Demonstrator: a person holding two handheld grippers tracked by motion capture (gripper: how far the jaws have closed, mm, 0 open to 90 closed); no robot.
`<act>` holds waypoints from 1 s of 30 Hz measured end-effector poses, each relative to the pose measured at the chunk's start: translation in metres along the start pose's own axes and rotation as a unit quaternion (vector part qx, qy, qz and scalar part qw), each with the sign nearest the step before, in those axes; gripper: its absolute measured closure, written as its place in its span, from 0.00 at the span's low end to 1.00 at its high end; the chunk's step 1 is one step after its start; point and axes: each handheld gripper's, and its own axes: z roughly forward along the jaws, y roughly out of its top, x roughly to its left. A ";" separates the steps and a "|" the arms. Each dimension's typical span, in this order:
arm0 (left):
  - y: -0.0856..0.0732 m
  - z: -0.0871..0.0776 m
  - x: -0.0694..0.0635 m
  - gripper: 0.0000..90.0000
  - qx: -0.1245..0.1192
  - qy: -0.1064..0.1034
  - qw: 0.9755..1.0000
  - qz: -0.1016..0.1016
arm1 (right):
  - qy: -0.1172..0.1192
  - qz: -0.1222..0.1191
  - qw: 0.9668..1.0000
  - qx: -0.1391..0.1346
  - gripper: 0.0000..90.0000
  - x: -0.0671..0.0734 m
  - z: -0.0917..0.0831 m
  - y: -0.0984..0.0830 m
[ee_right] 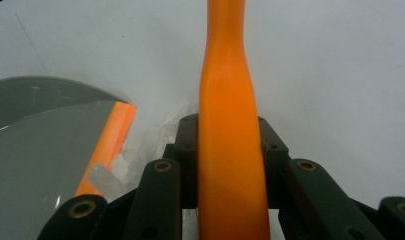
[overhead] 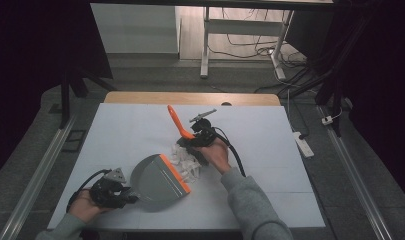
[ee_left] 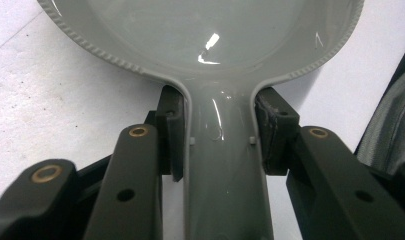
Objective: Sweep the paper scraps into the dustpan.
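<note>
We found no brand, label or writing that could be read on any of the things.

From above, the bristle end of the brush (overhead: pixel 179 126) was hard to make out: only its orange handle stood clear, slanting up and away over the white table (overhead: pixel 270 150), while the lower part was lost among the right gripper (overhead: pixel 200 139) and a heap of crumpled clear scraps (overhead: pixel 186 162). We could not tell what the scraps were made of. In the right gripper view the handle (ee_right: pixel 229 150) ran up between the jaws and was cut off at the top edge; the jaws were clamped on it from both sides.

The grey dustpan (overhead: pixel 157 182) lay flat on the table, its orange lip (overhead: pixel 175 174) just beside the heap. We saw nothing inside the pan; a few scraps (ee_right: pixel 106 175) lay at the lip in the right gripper view, and whether they rested on it we could not tell.

The left gripper (overhead: pixel 112 192) sat at the pan's near end. In the left gripper view its jaws were pressed against both sides of the pan's handle (ee_left: pixel 222 165), and the bowl was cut off at the top.
</note>
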 end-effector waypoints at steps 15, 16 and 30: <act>0.001 0.001 0.001 0.68 0.000 -0.001 1.000 0.000 | 0.008 -0.016 1.000 0.007 0.78 0.015 0.005 0.000; 0.001 0.001 0.000 0.68 0.000 -0.001 1.000 0.000 | 0.009 -0.017 1.000 0.008 0.78 0.017 0.005 0.001; 0.002 0.002 0.001 0.68 -0.001 0.000 1.000 -0.002 | 0.029 -0.035 0.999 0.012 0.78 0.035 0.008 0.000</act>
